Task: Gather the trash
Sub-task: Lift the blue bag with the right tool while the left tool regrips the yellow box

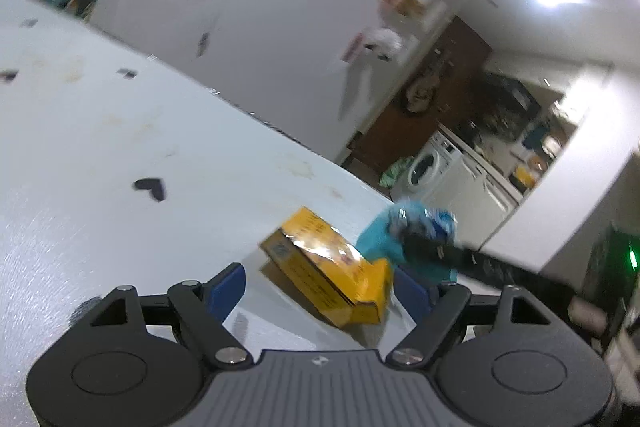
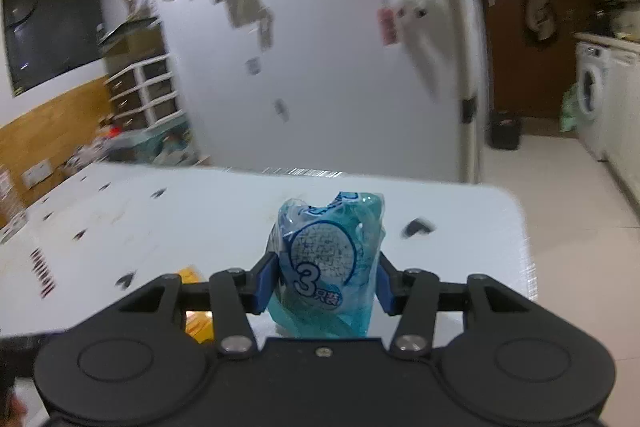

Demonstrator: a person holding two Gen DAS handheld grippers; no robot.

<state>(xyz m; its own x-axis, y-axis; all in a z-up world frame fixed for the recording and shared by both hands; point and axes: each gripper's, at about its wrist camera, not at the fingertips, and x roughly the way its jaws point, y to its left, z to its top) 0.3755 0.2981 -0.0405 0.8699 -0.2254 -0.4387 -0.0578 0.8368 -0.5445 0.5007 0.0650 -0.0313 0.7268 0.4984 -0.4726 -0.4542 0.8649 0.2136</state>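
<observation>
Spanning both views, the white table [image 2: 200,211] carries small black marks, a white wall behind it. A yellow box [image 1: 328,267] lies near the table's edge, between the spread jaws of the left gripper [image 1: 320,287]. The right gripper [image 2: 326,283] is clenched on a crumpled blue plastic wrapper [image 2: 330,263], held above the table.
</observation>
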